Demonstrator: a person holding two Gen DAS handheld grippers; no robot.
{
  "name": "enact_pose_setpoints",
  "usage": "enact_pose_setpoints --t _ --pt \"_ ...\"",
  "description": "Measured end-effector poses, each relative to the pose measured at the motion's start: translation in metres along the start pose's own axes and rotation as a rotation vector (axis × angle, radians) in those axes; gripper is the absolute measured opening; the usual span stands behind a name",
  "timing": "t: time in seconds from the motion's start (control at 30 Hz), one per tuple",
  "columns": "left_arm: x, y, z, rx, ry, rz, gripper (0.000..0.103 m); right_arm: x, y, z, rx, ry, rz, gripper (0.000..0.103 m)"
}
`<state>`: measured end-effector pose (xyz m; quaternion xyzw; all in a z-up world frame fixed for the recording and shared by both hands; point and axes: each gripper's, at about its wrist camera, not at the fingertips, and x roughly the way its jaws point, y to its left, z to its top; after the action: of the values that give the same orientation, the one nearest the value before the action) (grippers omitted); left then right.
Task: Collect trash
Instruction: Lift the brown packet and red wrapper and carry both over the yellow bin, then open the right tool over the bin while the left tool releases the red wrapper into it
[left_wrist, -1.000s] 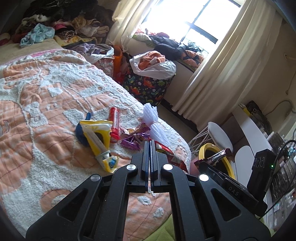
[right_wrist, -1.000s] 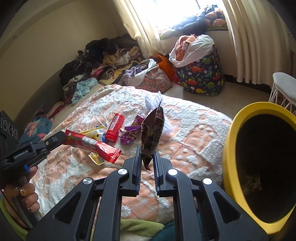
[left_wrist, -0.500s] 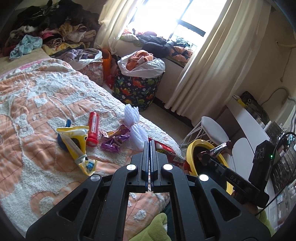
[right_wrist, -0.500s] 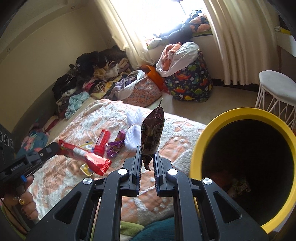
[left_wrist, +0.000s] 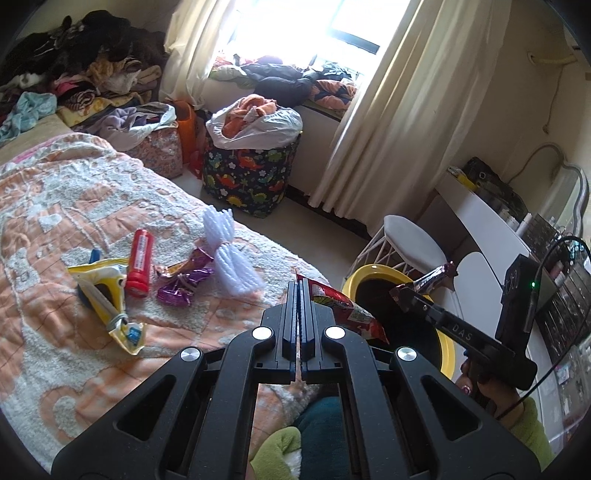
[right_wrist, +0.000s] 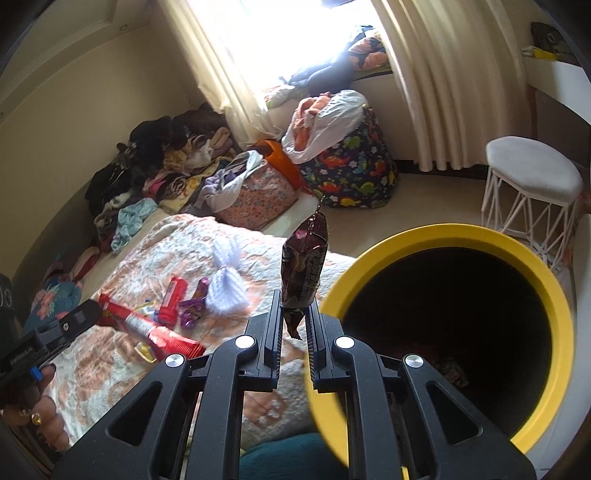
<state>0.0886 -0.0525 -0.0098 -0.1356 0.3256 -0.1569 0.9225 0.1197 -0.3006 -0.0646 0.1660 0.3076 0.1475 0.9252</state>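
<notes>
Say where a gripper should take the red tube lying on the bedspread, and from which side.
Grip the red tube across its middle, coming down from above with the jaws spanning its narrow width. It lies flat on the bedspread, lengthwise away from the camera. The yellow packet crowds its left side near the cap end, so mid-body probably offers more room.

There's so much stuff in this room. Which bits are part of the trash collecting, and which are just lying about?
Part of the job:
- red wrapper
- dark brown wrapper
- yellow bin
- purple wrappers
- yellow packet

Just lying about:
- clothes pile
- dinosaur-print bag
- white stool
</notes>
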Motion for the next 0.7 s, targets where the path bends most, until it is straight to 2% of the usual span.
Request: enact_pose_setpoints --t 0.47,0.7 --pt "0.027 -0.052 -0.009 0.111 0.03 -0.043 0.0 -0.011 -0.053 0.008 0.076 -0.012 -0.076 0.012" --pt "0.045 -0.072 -0.019 0.15 0.071 -0.062 0.0 -0.015 -0.076 0.009 0.128 -0.019 -0.104 0.012"
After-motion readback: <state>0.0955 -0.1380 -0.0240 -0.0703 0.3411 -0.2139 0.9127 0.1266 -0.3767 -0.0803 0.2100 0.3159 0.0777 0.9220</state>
